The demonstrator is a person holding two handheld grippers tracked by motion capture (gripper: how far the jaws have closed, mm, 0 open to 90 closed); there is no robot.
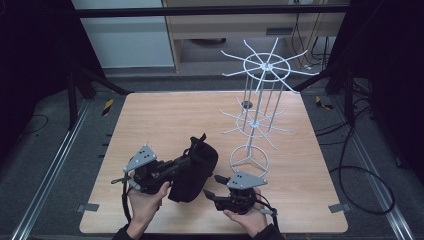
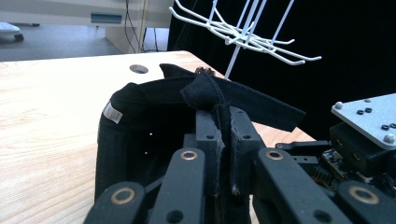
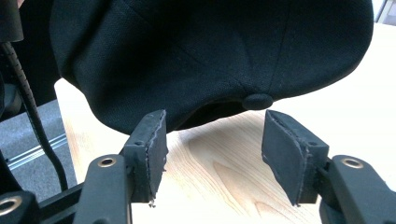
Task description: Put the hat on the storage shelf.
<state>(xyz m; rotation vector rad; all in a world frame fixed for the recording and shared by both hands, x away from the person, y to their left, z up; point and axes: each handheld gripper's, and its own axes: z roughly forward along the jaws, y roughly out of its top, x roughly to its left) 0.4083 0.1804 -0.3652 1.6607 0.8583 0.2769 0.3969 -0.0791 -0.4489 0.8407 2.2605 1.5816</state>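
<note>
From above, one black cap (image 1: 192, 167) sits on the wooden table (image 1: 150, 120) near its front edge, between two grippers. Left gripper (image 1: 186, 159) is clamped on the cap's strap; right gripper (image 1: 214, 185) sits beside the cap, jaws spread. One white wire rack (image 1: 260, 95) with two spoked tiers stands behind. Over on the left gripper view, both jaws are pressed together on the black strap (image 2: 224, 100), one white label (image 2: 112, 113) inside the cap. Right gripper view: jaws wide apart, cap crown just ahead, one top button (image 3: 258, 101) between them.
</note>
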